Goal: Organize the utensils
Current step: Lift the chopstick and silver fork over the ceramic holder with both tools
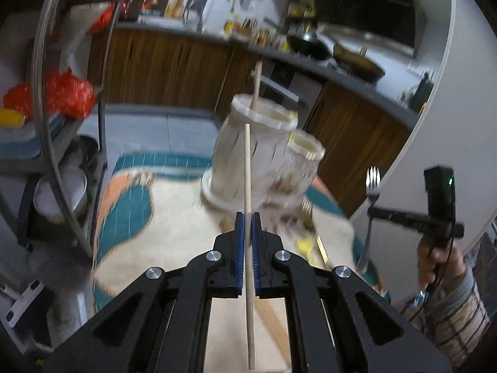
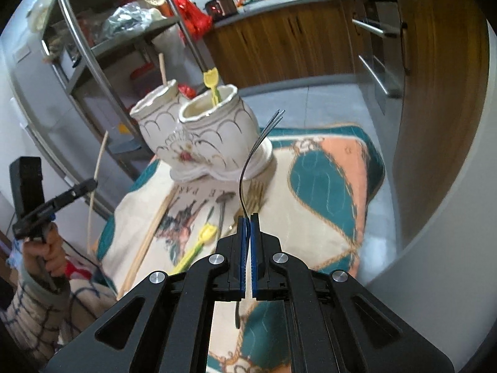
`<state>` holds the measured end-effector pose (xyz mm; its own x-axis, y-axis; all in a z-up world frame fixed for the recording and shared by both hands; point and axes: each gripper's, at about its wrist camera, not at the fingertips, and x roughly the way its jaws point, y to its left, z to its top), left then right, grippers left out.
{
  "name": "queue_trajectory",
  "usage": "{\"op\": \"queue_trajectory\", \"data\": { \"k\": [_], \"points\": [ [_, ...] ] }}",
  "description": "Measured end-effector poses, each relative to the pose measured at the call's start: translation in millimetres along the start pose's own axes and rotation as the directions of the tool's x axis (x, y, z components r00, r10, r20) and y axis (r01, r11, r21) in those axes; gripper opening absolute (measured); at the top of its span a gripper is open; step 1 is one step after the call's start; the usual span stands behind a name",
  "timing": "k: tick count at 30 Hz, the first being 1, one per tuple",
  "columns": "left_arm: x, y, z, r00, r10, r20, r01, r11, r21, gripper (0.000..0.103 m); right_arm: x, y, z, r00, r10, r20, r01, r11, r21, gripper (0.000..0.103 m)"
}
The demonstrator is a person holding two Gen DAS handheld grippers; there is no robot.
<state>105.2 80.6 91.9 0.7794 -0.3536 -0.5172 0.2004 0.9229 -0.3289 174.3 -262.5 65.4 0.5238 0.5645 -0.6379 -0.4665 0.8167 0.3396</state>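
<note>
Wooden chopstick [image 1: 247,186] upright in left tool [image 1: 248,217], steel fork [image 2: 248,168] edge-on in right tool [image 2: 248,217]

— Right gripper [image 2: 247,217], jaws clamped on a metal fork [image 2: 248,168], tines up!
— Behind it, the double ceramic holder [image 2: 202,133] on the table, a yellow utensil [image 2: 212,85] standing in the nearer cup.

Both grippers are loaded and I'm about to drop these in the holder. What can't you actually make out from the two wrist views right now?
- Ceramic holder, left wrist: motion blur smears its pattern and contents.
- Fork handle end, right wrist: hidden behind the right gripper.
- Utensils on the cloth, left wrist: blurred and covered by the left gripper holding a chopstick.
</note>
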Motion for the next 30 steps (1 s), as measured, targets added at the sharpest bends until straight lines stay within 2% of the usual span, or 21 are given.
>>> {"op": "queue_trajectory", "data": {
  "k": [4,7,13,20,25,30],
  "points": [
    [-5.6,-7.8,19.2,0.995,-0.021,0.100,0.021,1.000,0.009,0.004,-11.3,13.7,12.9,0.997,0.001,0.082,0.003,0.999,-0.043,0.003],
    [-7.8,-18.1,36.7,0.984,-0.027,0.175,0.022,0.999,0.026,0.004,-21.5,27.8,28.0,0.989,0.012,0.150,-0.001,0.997,-0.072,0.003],
    [2.5,-32.0,74.8,0.956,-0.039,0.291,0.022,0.998,0.061,0.004,-28.8,51.5,61.5,0.960,0.038,0.279,0.000,0.991,-0.135,0.003],
    [25.4,-36.2,122.5,0.907,-0.034,0.420,0.016,0.999,0.047,0.004,-18.3,60.5,101.1,0.920,0.059,0.388,0.009,0.986,-0.169,0.003],
    [54.0,-33.3,142.3,0.893,0.012,0.449,-0.030,0.999,0.034,0.004,-6.0,63.3,114.8,0.897,0.060,0.439,0.031,0.980,-0.197,0.003],
    [73.2,-29.3,135.5,0.880,0.043,0.472,-0.064,0.998,0.027,0.004,11.7,63.7,124.4,0.897,0.053,0.438,0.048,0.975,-0.216,0.003]
  ]
}}
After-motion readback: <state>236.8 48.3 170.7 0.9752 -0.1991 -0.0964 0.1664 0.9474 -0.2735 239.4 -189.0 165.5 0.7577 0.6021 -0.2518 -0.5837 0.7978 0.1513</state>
